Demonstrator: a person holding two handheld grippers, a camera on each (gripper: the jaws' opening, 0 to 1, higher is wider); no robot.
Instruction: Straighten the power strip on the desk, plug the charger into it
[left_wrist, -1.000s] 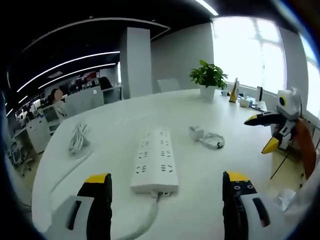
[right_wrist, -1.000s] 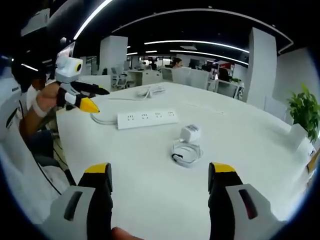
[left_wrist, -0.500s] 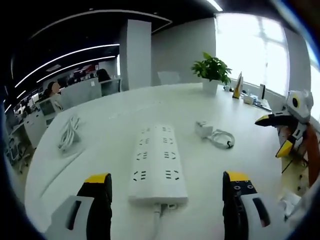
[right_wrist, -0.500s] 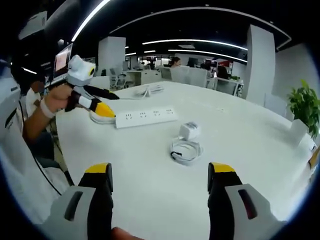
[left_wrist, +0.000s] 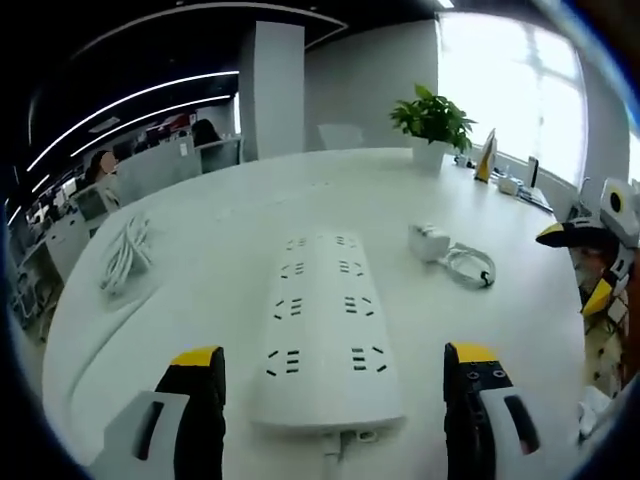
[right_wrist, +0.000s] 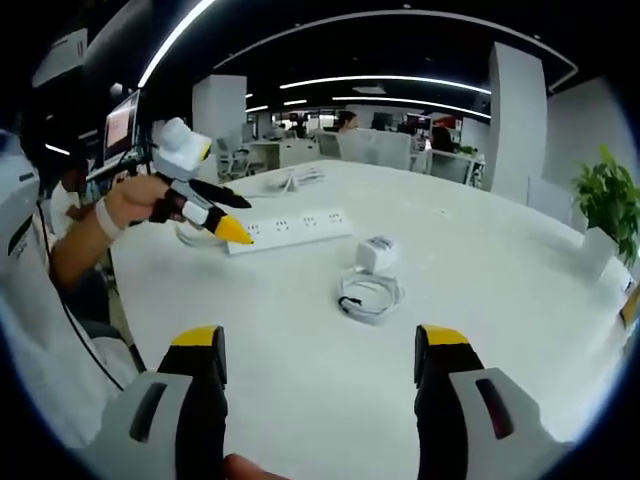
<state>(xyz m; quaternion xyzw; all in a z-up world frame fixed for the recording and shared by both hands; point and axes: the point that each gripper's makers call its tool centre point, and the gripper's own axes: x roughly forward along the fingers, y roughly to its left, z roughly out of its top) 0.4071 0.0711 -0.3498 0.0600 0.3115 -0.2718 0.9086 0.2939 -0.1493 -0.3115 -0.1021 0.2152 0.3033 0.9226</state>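
A white power strip (left_wrist: 322, 325) lies on the white desk, its near end with the cord between my left gripper's (left_wrist: 330, 385) open jaws. In the right gripper view that power strip (right_wrist: 295, 228) lies at the far left, with the left gripper (right_wrist: 225, 212) over its near end, held by a person's hand. A white charger (left_wrist: 431, 241) with its coiled cable (left_wrist: 473, 266) lies to the right of the strip. The charger (right_wrist: 378, 253) and coil (right_wrist: 368, 296) lie ahead of my right gripper (right_wrist: 320, 375), which is open and holds nothing. The right gripper (left_wrist: 590, 265) shows at the desk's right edge.
A bundle of white cable (left_wrist: 124, 255) lies at the desk's left side. A potted plant (left_wrist: 434, 125) stands at the far edge near the windows, with small items (left_wrist: 507, 180) beside it. Other desks and seated people (left_wrist: 105, 170) are in the background.
My left gripper has moved forward and down to the power strip's cord end, so the strip looks larger. The right gripper has hardly moved.
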